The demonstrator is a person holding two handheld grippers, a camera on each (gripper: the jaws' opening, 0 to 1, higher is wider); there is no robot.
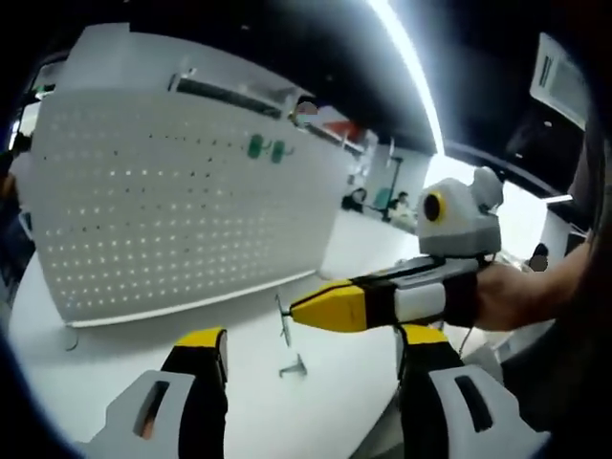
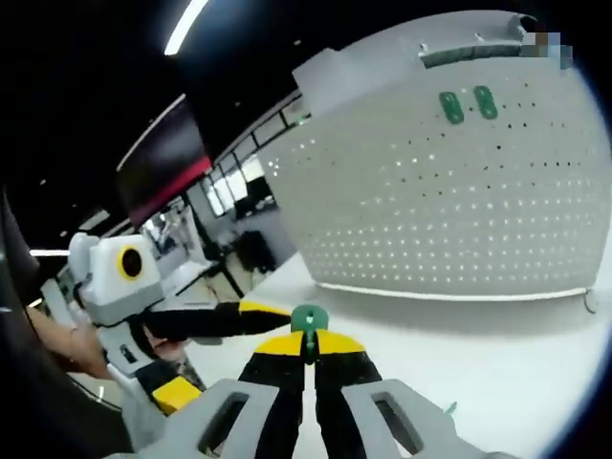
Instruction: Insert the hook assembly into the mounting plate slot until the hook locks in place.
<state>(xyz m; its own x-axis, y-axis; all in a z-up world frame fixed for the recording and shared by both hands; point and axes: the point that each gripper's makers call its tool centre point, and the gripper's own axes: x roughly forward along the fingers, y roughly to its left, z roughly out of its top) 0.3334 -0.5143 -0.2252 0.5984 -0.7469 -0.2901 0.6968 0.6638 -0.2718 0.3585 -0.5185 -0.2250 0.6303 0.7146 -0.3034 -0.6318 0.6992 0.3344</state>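
Observation:
A white pegboard mounting plate (image 1: 182, 210) (image 2: 449, 191) stands upright on the white table. Two green hook bases (image 1: 266, 148) (image 2: 467, 104) sit side by side in its upper rows. In the right gripper view my right gripper (image 2: 308, 339) is shut on a small green hook assembly (image 2: 308, 318), held in the air short of the board. In the left gripper view the right gripper (image 1: 306, 308) reaches in from the right, with a thin metal hook (image 1: 284, 327) hanging at its yellow tip. My left gripper (image 1: 311, 335) (image 2: 225, 354) is open, with nothing between its jaws.
The white table (image 1: 124, 354) (image 2: 507, 363) spreads in front of the board. A small loose piece (image 1: 293, 367) (image 2: 449, 409) lies on it. A person's hand (image 1: 516, 296) holds the right gripper. Behind the board is an office with seated people (image 1: 356, 199) and ceiling light strips.

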